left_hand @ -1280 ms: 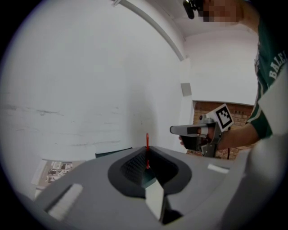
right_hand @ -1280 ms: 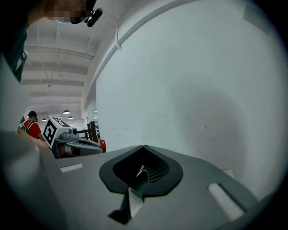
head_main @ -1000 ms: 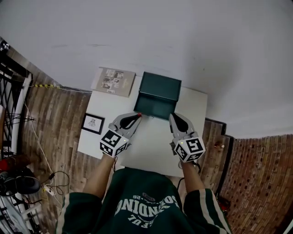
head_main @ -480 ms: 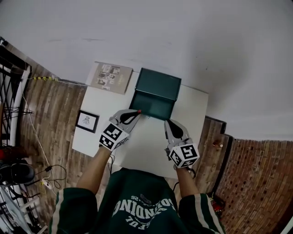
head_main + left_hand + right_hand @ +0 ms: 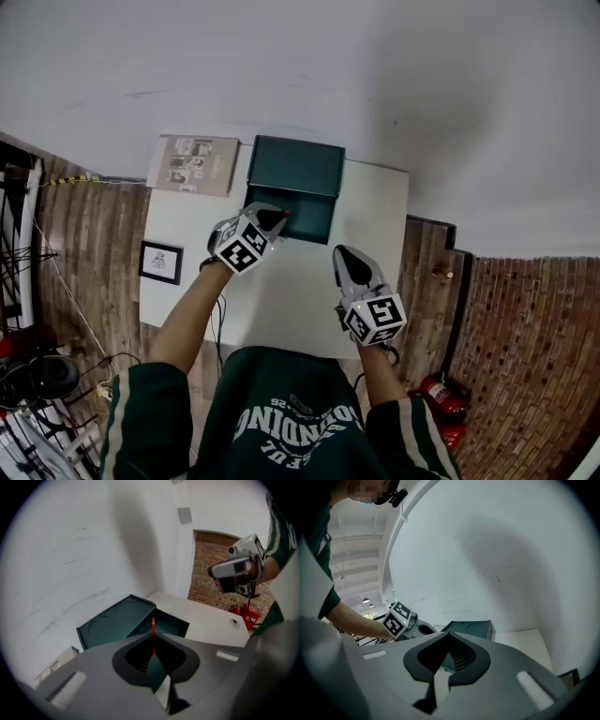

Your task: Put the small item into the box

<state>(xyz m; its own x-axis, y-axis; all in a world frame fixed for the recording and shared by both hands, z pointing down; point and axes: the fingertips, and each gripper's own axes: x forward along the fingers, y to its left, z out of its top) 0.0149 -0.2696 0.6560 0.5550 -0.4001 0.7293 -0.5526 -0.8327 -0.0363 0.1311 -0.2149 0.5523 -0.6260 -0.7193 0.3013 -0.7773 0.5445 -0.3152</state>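
In the left gripper [image 5: 153, 637]: red item [image 5: 153, 625].

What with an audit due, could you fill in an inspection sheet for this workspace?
Surface: white table, set against the wall.
Job's things: green box open, lid up, at the far edge; small red item held over the box.
Clutter: printed sheet and framed picture left of the table.
Grippers: left gripper shut on the small red item; right gripper shut, empty, above the table.
Cables: loose cables at lower left.
Surroundings: white wall, brickwork either side, fire extinguisher at right.
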